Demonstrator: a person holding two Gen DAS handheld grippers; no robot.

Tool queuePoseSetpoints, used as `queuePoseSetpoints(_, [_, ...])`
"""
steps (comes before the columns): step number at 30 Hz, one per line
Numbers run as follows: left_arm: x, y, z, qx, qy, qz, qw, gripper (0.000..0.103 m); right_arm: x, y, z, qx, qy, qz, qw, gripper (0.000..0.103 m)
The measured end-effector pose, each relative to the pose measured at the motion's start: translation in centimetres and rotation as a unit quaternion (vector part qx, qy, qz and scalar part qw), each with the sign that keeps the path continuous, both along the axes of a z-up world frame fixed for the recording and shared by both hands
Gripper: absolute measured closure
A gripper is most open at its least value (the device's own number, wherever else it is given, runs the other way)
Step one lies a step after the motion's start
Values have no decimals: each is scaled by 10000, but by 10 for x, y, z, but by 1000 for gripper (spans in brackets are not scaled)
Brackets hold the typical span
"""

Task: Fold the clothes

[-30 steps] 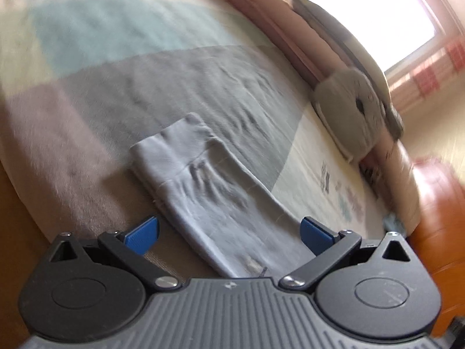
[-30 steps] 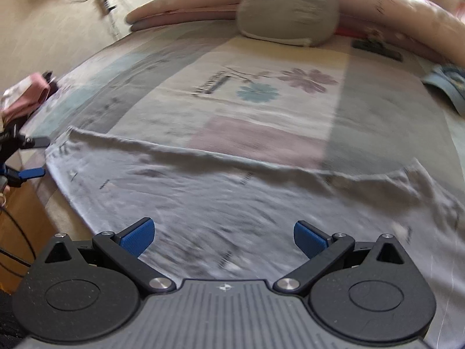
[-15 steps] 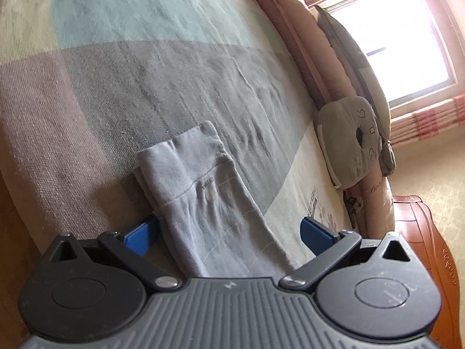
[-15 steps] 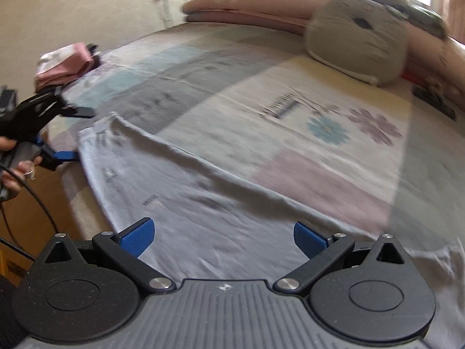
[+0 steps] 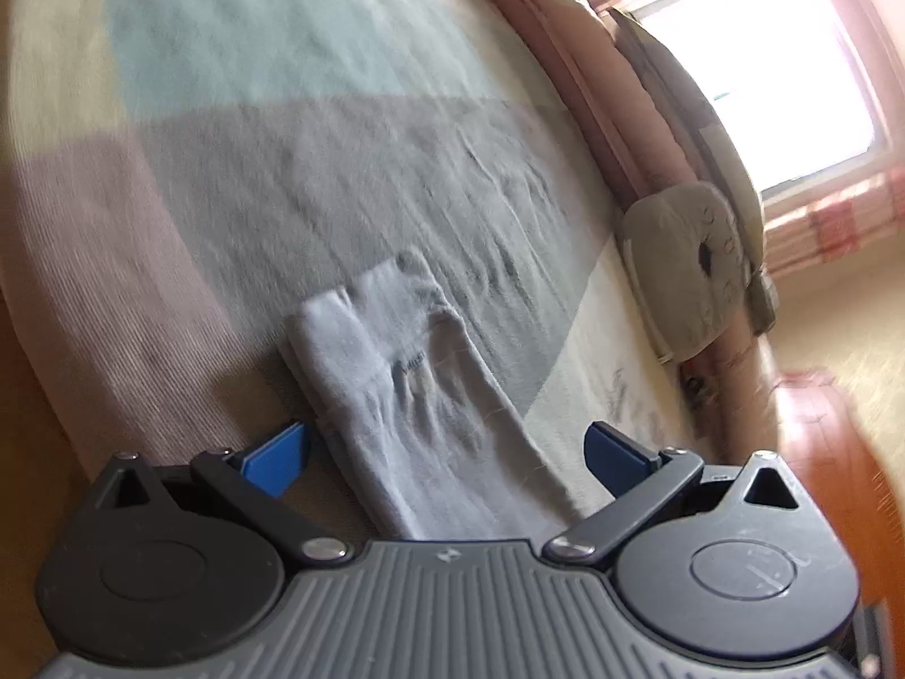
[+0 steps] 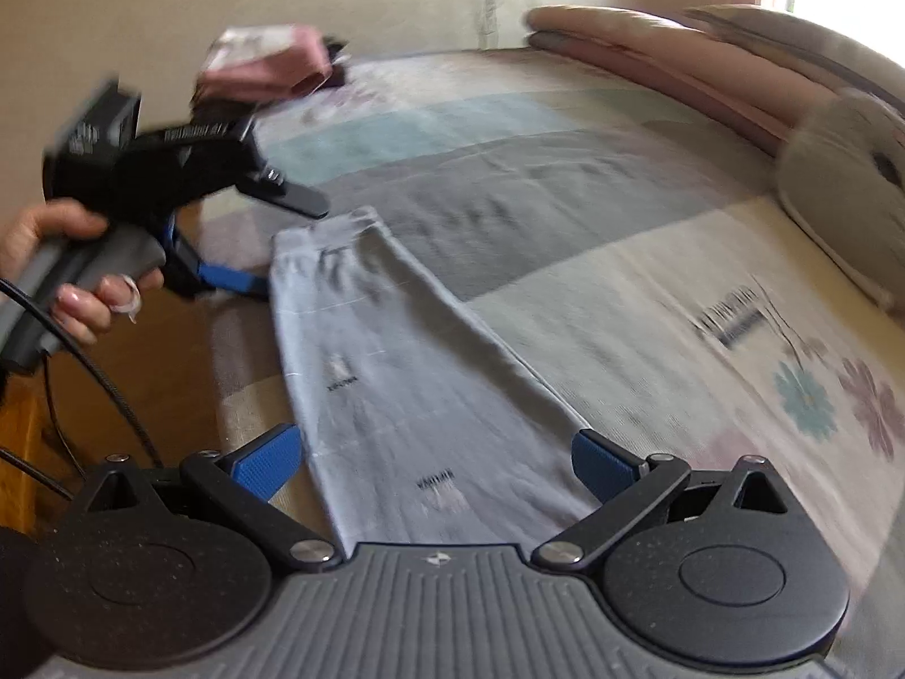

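Both grippers stand spread wide, gripping nothing. A long grey garment on the bed runs between the right gripper's fingers. Its far end lies just beside the left gripper.

Left black two-finger gripper with blue pads: jaws spread wide, nothing between the pads, pointing forward and slightly down. From the right wrist view it sits at far left, held by the person's bare hand wrapped round the grey handle, a ring on one finger, cable trailing down from it. Right black two-finger gripper with blue pads: jaws equally wide apart, low, aimed toward the left one. Both views motion-blurred.
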State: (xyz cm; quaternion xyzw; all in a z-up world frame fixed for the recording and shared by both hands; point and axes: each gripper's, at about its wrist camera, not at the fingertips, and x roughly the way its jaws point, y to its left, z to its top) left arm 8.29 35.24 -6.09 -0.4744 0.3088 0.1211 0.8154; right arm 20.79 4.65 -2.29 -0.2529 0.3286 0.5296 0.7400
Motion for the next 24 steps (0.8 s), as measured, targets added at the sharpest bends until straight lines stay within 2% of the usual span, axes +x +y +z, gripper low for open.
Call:
queuePoseSetpoints(2, [1,-4,15,720,300,-190,9968,1,-7,14,-2,-57,-140,243,9996,0])
queuePoseSetpoints(3, [2,-9,23,1242,482,-297,9906,1,-11,21,-3,-87,-226,372,9990,0])
queuePoseSetpoints(4, [3,-13,31,1760,664,-404,9813,1,-15,28,-5,-117,-312,501,9982,0])
queuePoseSetpoints(6, [3,-25,40,2738,1058,-636,9538,1,-23,41,-7,-178,-485,759,9958,0])
queuePoseSetpoints(9, [0,-36,45,3641,1474,-760,9165,1,-36,62,-11,-268,-743,1144,9903,4])
queuePoseSetpoints(10, [-2,-37,45,3708,1518,-757,9131,1,-40,69,-12,-298,-828,1272,9880,10])
queuePoseSetpoints(11, [-5,-36,46,3686,1521,-721,9142,1,-44,76,-14,-328,-914,1399,9854,18])
queuePoseSetpoints(15, [-16,-29,44,3353,1389,-563,9301,1,-60,102,-20,-468,-1252,1889,9729,45])
queuePoseSetpoints(18, [-19,-24,41,3060,1256,-490,9424,1,-72,109,-30,-687,-1501,2160,9623,70])
queuePoseSetpoints(19, [-20,-23,40,2961,1211,-465,9463,1,-75,112,-33,-766,-1562,2228,9592,83])
queuePoseSetpoints(24, [-26,-16,34,2463,985,-341,9636,1,-74,114,-33,-788,-1540,2154,9611,85])
